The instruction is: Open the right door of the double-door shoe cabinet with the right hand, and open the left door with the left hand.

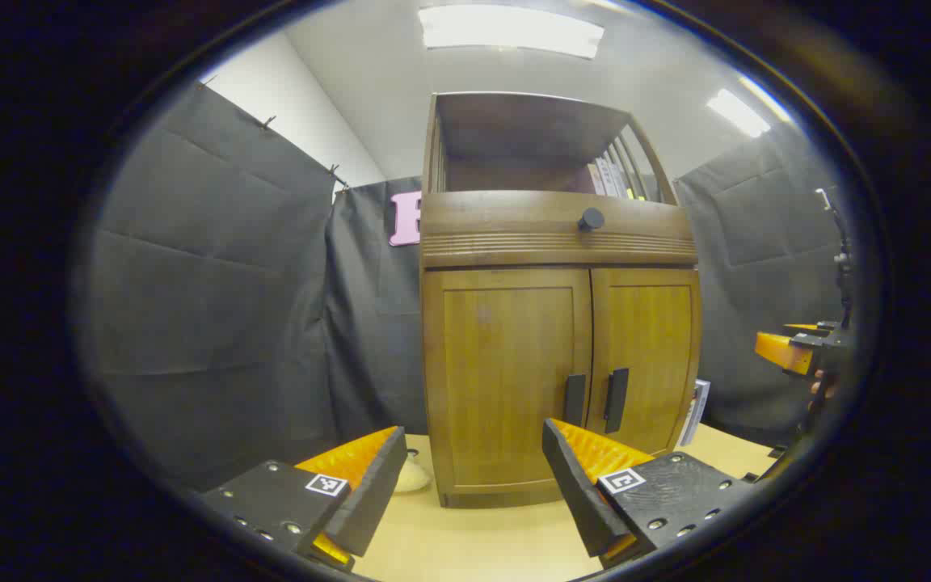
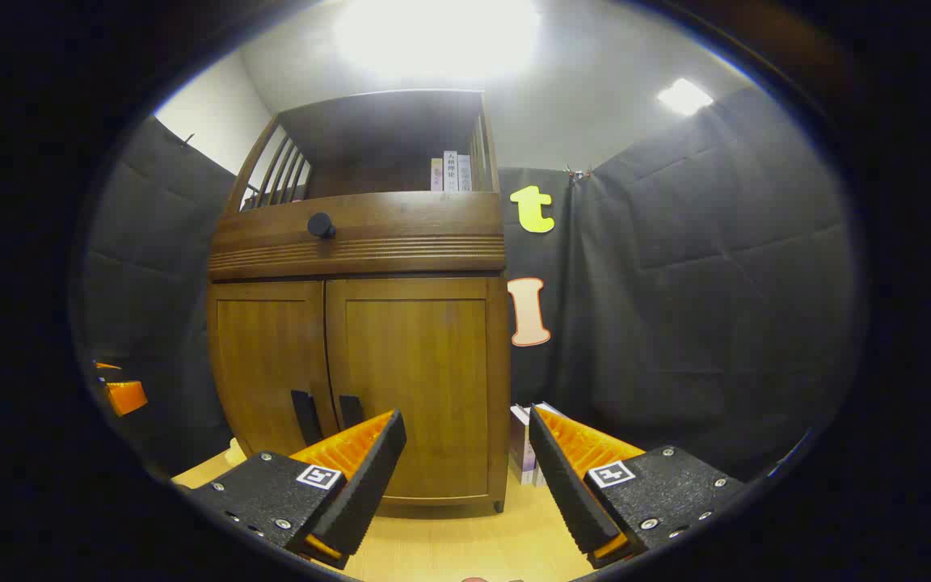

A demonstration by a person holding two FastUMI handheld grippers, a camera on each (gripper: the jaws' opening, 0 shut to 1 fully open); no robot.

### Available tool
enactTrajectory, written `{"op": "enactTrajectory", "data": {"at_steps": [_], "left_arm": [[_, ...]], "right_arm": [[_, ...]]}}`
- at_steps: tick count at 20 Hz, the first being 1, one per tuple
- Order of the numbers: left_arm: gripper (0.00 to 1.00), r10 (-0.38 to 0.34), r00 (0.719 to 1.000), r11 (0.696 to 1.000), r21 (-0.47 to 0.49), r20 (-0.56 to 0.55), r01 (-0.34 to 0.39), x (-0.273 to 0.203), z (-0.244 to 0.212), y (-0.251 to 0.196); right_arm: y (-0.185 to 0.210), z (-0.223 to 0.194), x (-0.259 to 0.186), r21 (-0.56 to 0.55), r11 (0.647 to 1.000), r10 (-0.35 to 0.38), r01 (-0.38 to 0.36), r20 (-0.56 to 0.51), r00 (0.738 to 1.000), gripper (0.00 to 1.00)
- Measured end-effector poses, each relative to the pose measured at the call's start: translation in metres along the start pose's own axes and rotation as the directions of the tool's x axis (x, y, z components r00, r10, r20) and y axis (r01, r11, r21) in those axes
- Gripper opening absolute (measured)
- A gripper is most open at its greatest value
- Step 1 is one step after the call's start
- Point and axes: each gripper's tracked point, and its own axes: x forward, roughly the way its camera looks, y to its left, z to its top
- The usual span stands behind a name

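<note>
A brown wooden shoe cabinet (image 1: 558,242) stands on the table, both doors closed. Its left door (image 1: 506,376) and right door (image 1: 650,356) each carry a dark vertical handle near the middle seam, the left handle (image 1: 574,399) and the right handle (image 1: 616,399). My left gripper (image 1: 473,477) is open, a short way in front of the left door, holding nothing. In the right gripper view the cabinet (image 2: 360,242) shows its right door (image 2: 421,388) and the two handles (image 2: 328,414). My right gripper (image 2: 465,465) is open before the right door, empty. The right gripper (image 1: 797,347) also appears at the far right of the left gripper view.
A round knob (image 1: 591,219) sits on the drawer front above the doors; books (image 1: 615,174) stand on the open shelf. Packets (image 2: 526,449) lean beside the cabinet's right side. A pale object (image 1: 413,477) lies by its left foot. Black cloth walls surround the light wooden table (image 1: 482,541).
</note>
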Motion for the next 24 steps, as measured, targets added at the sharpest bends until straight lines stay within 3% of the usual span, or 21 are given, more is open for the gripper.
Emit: {"op": "enactTrajectory", "data": {"at_steps": [3,6,8,9,13,16,23,24], "left_arm": [[1.00,0.030,1.000,0.999,0.015,-0.003,-0.030,-0.005,0.003,0.001],[1.00,0.126,0.992,0.991,0.038,-0.025,-0.125,-0.010,0.002,0.014],[0.96,0.116,0.993,0.991,0.061,0.001,-0.115,-0.018,0.008,0.005],[1.00,0.115,0.993,0.991,0.066,0.005,-0.115,-0.022,0.009,0.002],[0.96,0.093,0.995,0.995,0.024,-0.022,-0.092,-0.024,0.000,-0.005],[1.00,0.092,0.995,0.996,-0.008,-0.033,-0.092,-0.022,-0.007,-0.007],[1.00,0.124,0.989,0.991,-0.038,-0.083,-0.128,-0.023,-0.053,0.017],[0.96,0.126,0.988,0.991,-0.041,-0.093,-0.130,-0.024,-0.060,0.019]], "right_arm": [[0.007,-0.003,0.008,-0.017,0.999,0.031,-0.032,-0.017,0.999,0.95],[0.013,-0.001,0.020,-0.038,0.998,0.054,-0.055,-0.027,0.998,0.95],[0.015,0.002,0.028,-0.039,0.997,0.059,-0.060,-0.028,0.998,0.95],[0.017,0.001,0.032,-0.042,0.997,0.067,-0.069,-0.033,0.997,0.96],[0.024,0.000,0.041,-0.064,0.994,0.089,-0.091,-0.038,0.995,0.95],[0.034,-0.007,0.046,-0.053,0.992,0.113,-0.116,-0.053,0.992,0.95],[0.066,-0.013,0.091,-0.043,0.985,0.163,-0.166,-0.057,0.985,0.96],[0.071,-0.012,0.100,-0.045,0.984,0.168,-0.170,-0.048,0.985,0.95]]}}
